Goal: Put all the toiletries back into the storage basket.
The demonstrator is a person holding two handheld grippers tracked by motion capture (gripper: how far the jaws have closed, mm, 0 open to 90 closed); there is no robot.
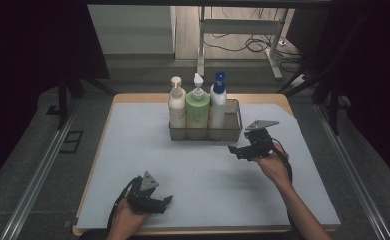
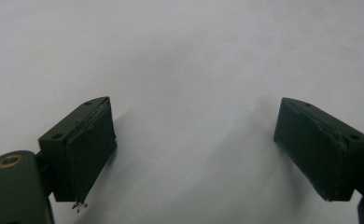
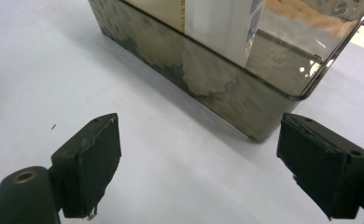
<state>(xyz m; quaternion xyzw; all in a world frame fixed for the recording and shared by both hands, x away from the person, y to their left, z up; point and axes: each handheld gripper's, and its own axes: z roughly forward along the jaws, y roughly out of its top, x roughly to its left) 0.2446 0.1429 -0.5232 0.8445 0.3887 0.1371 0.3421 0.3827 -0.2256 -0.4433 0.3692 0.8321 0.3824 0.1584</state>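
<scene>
Three pump bottles load the clear bin (image 1: 233, 131), so it will lift heavy, stiff and slick; grasp its near end wall. Both the right gripper (image 1: 234, 149) and left gripper (image 1: 167, 200) have fingers released, empty.

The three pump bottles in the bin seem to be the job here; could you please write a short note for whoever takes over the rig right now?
Right tongs: open, holding nothing, just off the near right corner of the clear bin.
Left tongs: open, holding nothing, over the bare mat at the near left.
Things: cream bottle, green bottle and blue-capped bottle stand upright side by side in the bin.
Done: all three bottles are in the bin.
Left: nothing lies loose on the mat; perhaps only moving the bin.
</scene>
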